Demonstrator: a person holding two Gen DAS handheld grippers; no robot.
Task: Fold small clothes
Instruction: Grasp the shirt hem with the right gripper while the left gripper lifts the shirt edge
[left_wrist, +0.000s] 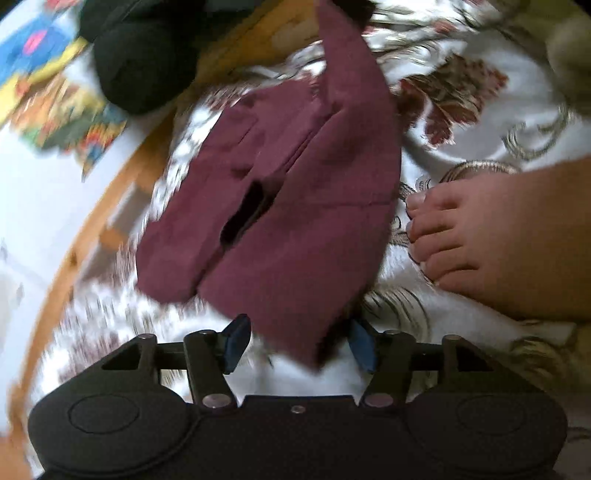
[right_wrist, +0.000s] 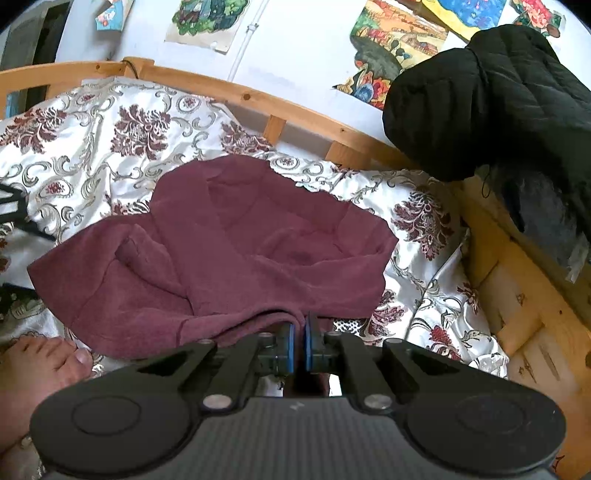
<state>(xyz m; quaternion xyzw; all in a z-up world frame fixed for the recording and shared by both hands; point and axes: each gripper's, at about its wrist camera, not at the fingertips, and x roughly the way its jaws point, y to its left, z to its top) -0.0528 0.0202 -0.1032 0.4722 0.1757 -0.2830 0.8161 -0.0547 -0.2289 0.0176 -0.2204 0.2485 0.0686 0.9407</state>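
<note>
The maroon garment lay on the bed. The right hand-held gripper was clamped on its near hem; the left hand-held gripper stood wide, cloth between unpressed pads (blurred). Risk: pulling one-sided could undo the fold.

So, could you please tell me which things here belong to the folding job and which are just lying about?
Part of the job:
- maroon garment
- right gripper, shut on the garment's near edge
- left gripper, open, with the garment's edge between its jaws

Just lying about:
- black jacket
- floral bedspread
- wooden bed rail
- wall pictures
- bare foot
</note>
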